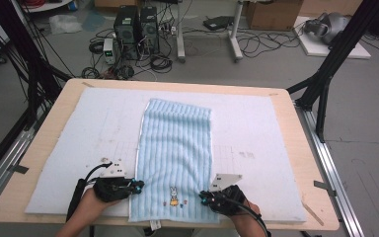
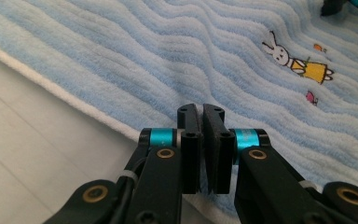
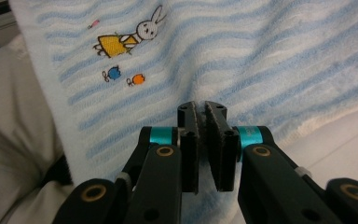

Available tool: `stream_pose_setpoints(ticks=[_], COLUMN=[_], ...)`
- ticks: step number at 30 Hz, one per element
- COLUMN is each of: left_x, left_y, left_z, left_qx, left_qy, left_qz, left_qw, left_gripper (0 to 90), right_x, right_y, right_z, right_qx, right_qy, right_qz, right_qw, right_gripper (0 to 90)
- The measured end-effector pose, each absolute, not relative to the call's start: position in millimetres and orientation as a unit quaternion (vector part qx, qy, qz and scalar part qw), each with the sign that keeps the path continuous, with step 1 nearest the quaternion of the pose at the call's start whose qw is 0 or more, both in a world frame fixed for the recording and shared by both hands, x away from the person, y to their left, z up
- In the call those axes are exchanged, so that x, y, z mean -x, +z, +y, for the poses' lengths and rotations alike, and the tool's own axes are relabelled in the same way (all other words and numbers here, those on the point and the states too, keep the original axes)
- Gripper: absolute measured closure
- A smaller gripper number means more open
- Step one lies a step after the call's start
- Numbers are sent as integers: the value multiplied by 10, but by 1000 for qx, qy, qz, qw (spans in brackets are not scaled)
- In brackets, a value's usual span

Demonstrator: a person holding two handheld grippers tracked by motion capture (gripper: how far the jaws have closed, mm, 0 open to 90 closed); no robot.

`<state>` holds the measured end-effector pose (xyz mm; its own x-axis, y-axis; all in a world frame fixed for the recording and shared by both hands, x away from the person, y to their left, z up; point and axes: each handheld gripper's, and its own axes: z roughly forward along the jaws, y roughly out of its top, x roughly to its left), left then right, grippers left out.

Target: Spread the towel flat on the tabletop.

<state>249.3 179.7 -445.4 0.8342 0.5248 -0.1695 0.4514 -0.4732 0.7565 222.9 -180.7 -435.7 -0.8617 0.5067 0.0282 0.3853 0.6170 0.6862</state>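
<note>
Both claws at the towel's near corners

Left claw and right claw look clenched on the towel edges; it lies flat along the worktop pad. Soft, light and limp, it should lift best by its corners.

towel near hem cut off by edge

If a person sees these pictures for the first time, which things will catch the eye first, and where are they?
A light blue ribbed towel lies flat along the middle of the white foam mat, with a small embroidered rabbit near its closest edge. The left gripper and the right gripper sit at the towel's two near side edges. In each gripper view the jaws stand almost together, over the towel's edge.
</note>
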Motion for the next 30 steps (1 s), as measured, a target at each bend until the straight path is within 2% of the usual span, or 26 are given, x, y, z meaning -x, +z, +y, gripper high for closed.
stream_pose_setpoints(ticks=[3, 4, 5, 7, 9, 10, 12, 15, 18, 23, 27, 30], left_x=[-2422, -2416, -2422, -2465, -2511, -2532, -2570, -2618, -2665, -2733, -2783, -2824], left_y=[-4438, -4426, -4413, -4385, -4367, -4363, -4363, -4354, -4338, -4334, -4345, -4359], left_z=[1831, 1846, 1863, 1898, 1936, 1952, 1970, 1986, 2005, 2064, 2071, 2051], left_qx=[-863, -864, -860, -846, -830, -822, -807, -794, -786, -776, -772, -774], left_qy=[18, 15, 18, 28, 51, 59, 75, 95, 114, 123, 125, 125], left_qz=[277, 276, 280, 308, 330, 341, 361, 372, 380, 394, 402, 402], left_qw=[422, 422, 426, 434, 446, 452, 462, 471, 475, 477, 476, 473], left_gripper=[855, 848, 815, 642, 579, 565, 552, 548, 549, 539, 533, 524], right_x=[-2122, -2100, -2091, -2116, -2189, -2226, -2254, -2218, -2272, -2338, -2275, -2269], right_y=[-4340, -4329, -4315, -4291, -4276, -4276, -4275, -4286, -4371, -4425, -4415, -4398], right_z=[-1820, -1821, -1820, -1828, -1838, -1831, -1755, -1520, -1348, -1313, -1351, -1428], right_qx=[-240, -235, -237, -252, -279, -291, -281, -219, -205, -200, -165, -186], right_qy=[364, 367, 371, 382, 395, 401, 414, 414, 390, 384, 382, 399], right_qz=[897, 898, 895, 886, 869, 863, 861, 881, 895, 901, 909, 898], right_qw=[69, 69, 70, 79, 101, 100, 88, 75, 63, 38, 4, 6], right_gripper=[830, 799, 739, 646, 546, 538, 550, 649, 731, 857, 859, 708])
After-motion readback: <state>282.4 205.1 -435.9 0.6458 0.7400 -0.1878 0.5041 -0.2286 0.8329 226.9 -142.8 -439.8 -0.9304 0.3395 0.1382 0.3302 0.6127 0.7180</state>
